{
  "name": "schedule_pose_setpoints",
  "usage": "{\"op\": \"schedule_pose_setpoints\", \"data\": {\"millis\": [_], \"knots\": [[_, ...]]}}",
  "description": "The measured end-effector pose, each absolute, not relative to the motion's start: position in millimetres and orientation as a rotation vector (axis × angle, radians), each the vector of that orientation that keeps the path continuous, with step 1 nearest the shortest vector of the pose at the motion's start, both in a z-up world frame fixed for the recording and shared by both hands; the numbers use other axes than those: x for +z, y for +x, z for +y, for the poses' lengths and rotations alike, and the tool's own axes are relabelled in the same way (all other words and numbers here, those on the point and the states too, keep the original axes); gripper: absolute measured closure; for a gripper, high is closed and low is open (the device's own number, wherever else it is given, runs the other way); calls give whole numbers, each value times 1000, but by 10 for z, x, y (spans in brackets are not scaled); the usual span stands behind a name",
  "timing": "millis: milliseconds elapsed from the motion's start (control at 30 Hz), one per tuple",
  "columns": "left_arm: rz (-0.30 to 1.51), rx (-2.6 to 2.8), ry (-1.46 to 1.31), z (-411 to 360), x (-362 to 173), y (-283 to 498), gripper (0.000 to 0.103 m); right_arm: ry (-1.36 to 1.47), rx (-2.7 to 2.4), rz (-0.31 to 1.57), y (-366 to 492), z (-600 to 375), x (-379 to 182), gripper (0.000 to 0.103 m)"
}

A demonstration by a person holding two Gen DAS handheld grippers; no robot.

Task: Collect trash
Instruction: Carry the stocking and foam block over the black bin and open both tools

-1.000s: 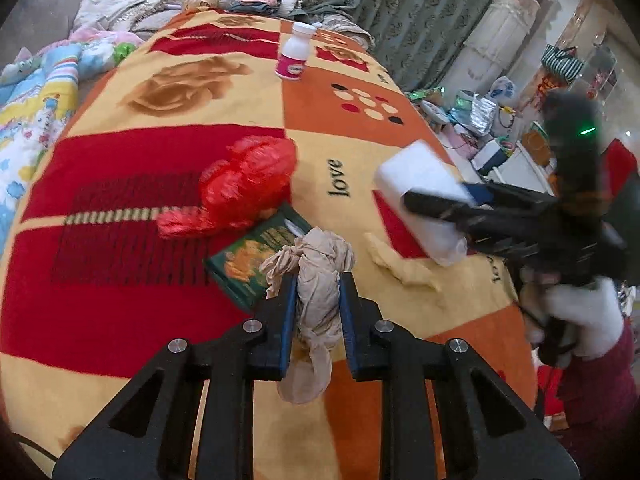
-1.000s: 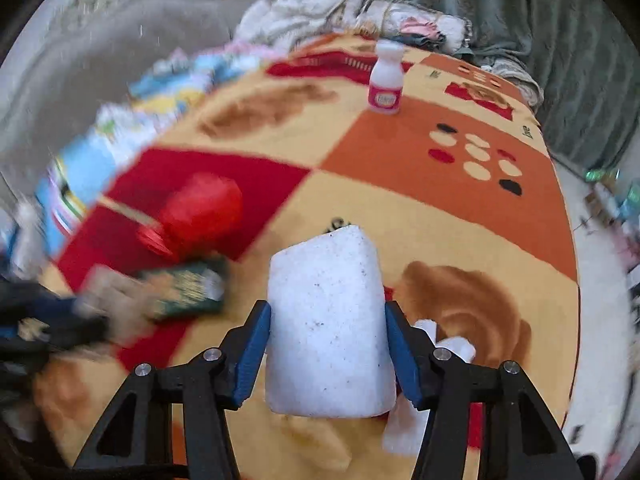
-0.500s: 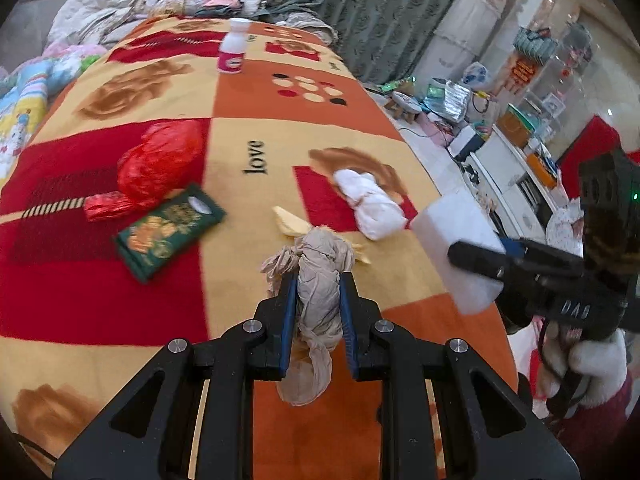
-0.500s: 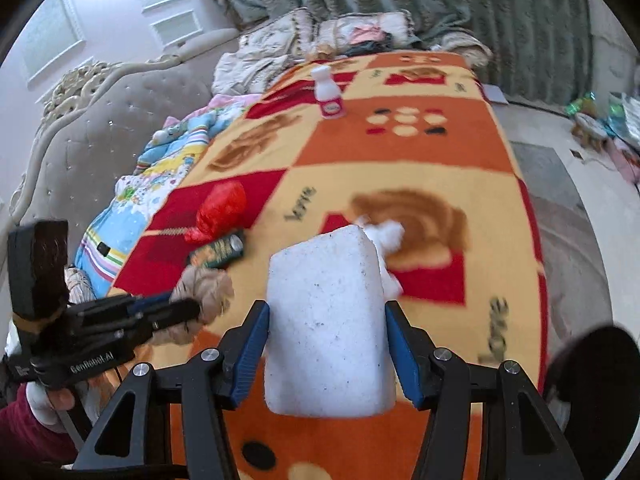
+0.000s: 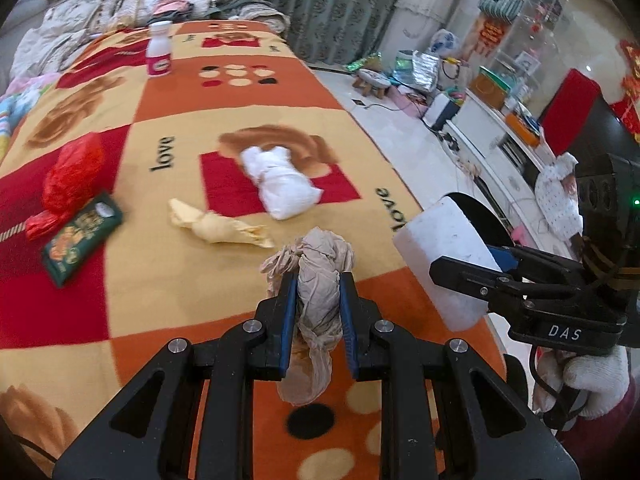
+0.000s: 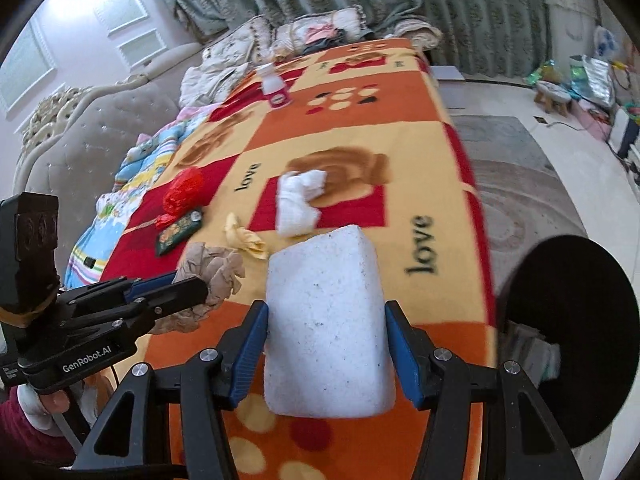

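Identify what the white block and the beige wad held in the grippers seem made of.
White block: likely rigid foam, matte, with a pitted, speckled surface and rounded edges. Beige wad: probably thin plastic film or tissue; it is crinkled, twisted and hangs limp below the fingers.

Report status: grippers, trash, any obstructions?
Left gripper shut on beige wad. Right gripper shut on foam block. Black bin right of bed, path clear. White bundle, yellow wrapper remain on blanket.

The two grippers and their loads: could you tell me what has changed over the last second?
Both grippers have drawn back from the items toward the blanket's near end, by the black bin. The left gripper is still shut on the beige wad, the right gripper on the foam block. The other trash stayed put.
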State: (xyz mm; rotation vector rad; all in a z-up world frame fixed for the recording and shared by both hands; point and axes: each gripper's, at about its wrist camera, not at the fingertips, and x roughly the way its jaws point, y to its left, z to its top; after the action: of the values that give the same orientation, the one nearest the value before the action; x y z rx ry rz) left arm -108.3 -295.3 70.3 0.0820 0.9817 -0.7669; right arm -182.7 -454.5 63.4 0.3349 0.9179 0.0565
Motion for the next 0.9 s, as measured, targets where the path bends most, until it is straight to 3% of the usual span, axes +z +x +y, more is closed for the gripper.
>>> {"op": "schedule_pose_setpoints", "data": {"millis": [900], "knots": [[974,-917,180,-3803,846,-1396,85,422,-108,893,-2311,-5377,680,47]]}}
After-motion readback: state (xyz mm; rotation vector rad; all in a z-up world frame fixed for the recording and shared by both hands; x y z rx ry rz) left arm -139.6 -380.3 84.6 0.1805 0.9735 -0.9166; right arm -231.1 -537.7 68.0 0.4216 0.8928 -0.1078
